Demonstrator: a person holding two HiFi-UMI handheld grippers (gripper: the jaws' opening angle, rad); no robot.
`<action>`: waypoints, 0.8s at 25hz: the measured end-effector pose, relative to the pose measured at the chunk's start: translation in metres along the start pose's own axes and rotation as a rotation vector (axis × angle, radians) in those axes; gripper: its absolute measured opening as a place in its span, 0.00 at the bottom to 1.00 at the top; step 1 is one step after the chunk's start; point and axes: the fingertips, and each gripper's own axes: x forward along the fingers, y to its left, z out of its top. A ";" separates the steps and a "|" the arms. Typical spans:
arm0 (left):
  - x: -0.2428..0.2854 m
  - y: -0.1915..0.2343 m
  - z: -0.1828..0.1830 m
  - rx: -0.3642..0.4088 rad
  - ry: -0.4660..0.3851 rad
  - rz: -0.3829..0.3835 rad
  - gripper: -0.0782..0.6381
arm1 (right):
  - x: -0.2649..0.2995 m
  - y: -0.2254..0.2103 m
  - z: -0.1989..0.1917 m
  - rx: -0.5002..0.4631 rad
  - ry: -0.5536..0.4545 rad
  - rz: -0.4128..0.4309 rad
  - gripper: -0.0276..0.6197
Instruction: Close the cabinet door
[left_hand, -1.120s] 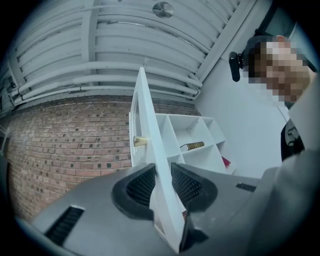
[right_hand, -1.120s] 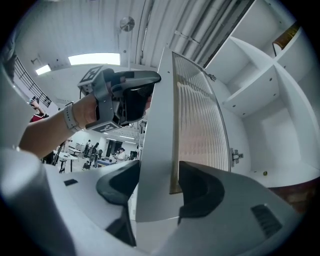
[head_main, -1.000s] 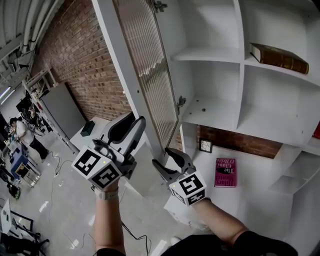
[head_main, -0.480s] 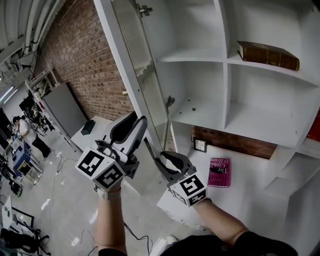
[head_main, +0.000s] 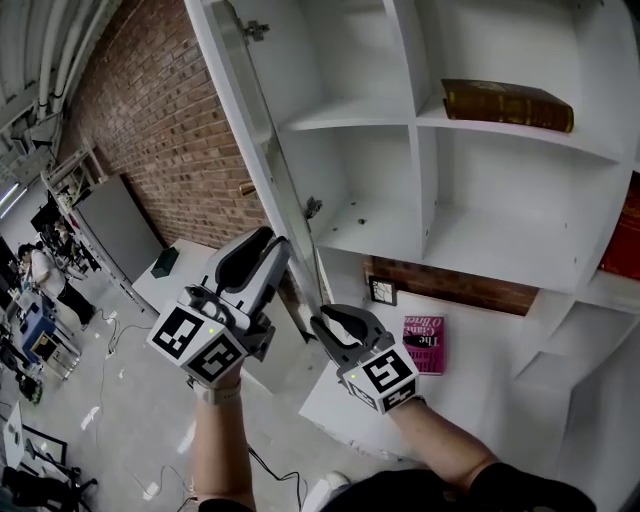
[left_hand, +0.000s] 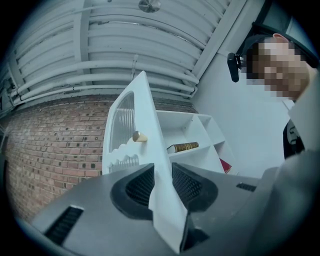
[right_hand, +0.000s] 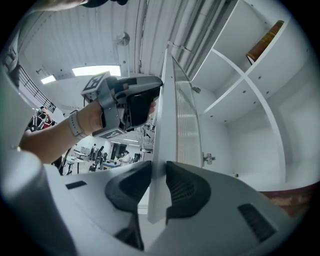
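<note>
Mid-swing here: the cabinet door (head_main: 252, 130) stands edge-on, well off the cabinet (head_main: 420, 130). The left gripper (head_main: 262, 248) holds the door's lower edge, jaws wide. The right gripper (head_main: 340, 318), just right of the door, has just been closing and clamps that edge. Next, push the door toward the shelves. The pink book (head_main: 423, 343) has print too small to read

Cabinet door (left_hand: 146, 150) is plain white with a clear ribbed glass panel (left_hand: 123, 117), and the shelves (head_main: 350, 112) are white too. Brick wall (head_main: 150, 130) is reddish-brown with pale mortar. Brown book (head_main: 507, 104) has gold bands, and the pink book (head_main: 423, 343) is properly hot pink.
</note>
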 end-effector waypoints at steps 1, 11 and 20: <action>0.006 -0.001 -0.004 -0.002 0.001 0.001 0.27 | -0.003 -0.009 -0.001 0.000 -0.001 -0.008 0.19; 0.019 -0.022 -0.021 -0.044 0.000 0.024 0.27 | -0.042 -0.060 0.004 0.010 -0.005 -0.074 0.17; 0.030 -0.024 -0.069 -0.104 0.042 0.032 0.26 | -0.052 -0.085 0.003 0.020 -0.013 -0.080 0.16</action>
